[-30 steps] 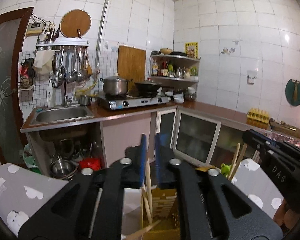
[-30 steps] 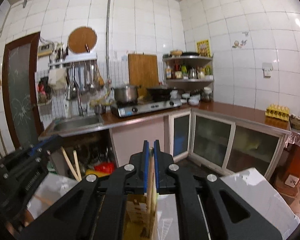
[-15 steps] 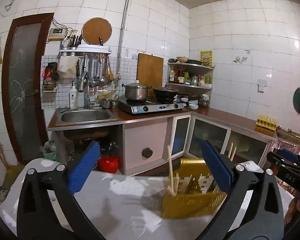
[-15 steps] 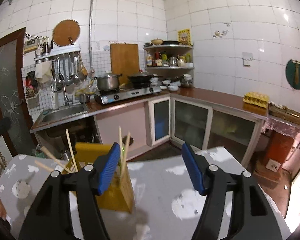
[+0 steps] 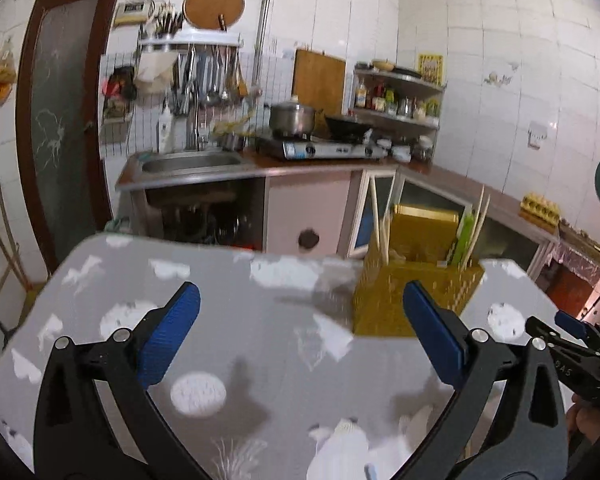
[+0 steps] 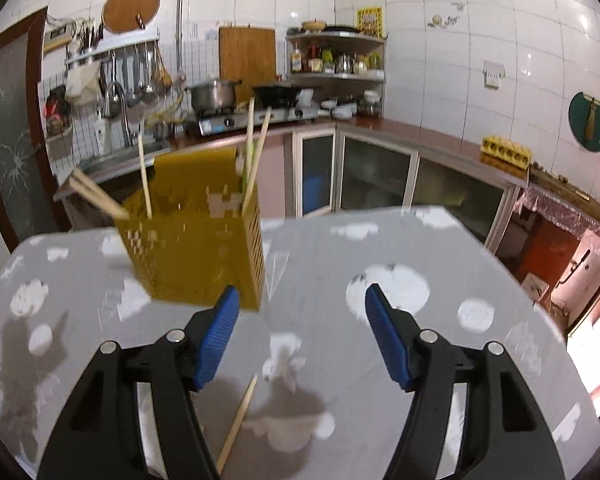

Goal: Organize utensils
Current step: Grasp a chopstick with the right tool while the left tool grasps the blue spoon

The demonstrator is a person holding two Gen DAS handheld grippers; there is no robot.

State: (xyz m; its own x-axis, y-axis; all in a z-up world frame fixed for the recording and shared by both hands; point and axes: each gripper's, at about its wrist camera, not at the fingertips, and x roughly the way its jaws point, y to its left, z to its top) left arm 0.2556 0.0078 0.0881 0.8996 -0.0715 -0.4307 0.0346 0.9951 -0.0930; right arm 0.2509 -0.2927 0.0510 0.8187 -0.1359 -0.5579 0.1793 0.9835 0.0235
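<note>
A yellow perforated utensil holder (image 5: 412, 292) stands on the grey patterned table (image 5: 236, 344), with several wooden chopsticks (image 5: 478, 220) upright in it. It also shows in the right wrist view (image 6: 196, 240) with chopsticks (image 6: 256, 156) sticking out. One loose chopstick (image 6: 238, 420) lies on the table between the right gripper's fingers. My left gripper (image 5: 300, 336) is open and empty, a little in front of the holder. My right gripper (image 6: 300, 336) is open and empty, to the right of the holder; it also shows in the left wrist view (image 5: 568, 332).
Beyond the table's far edge is a kitchen counter with a sink (image 5: 188, 164), a stove with a pot (image 5: 292, 120) and low cabinets (image 6: 380, 184). A dark door (image 5: 60, 128) is at the left.
Both grippers were shut on chopsticks over the holder a second ago. They opened, left the chopsticks in the holder and drew back toward me above the table.
</note>
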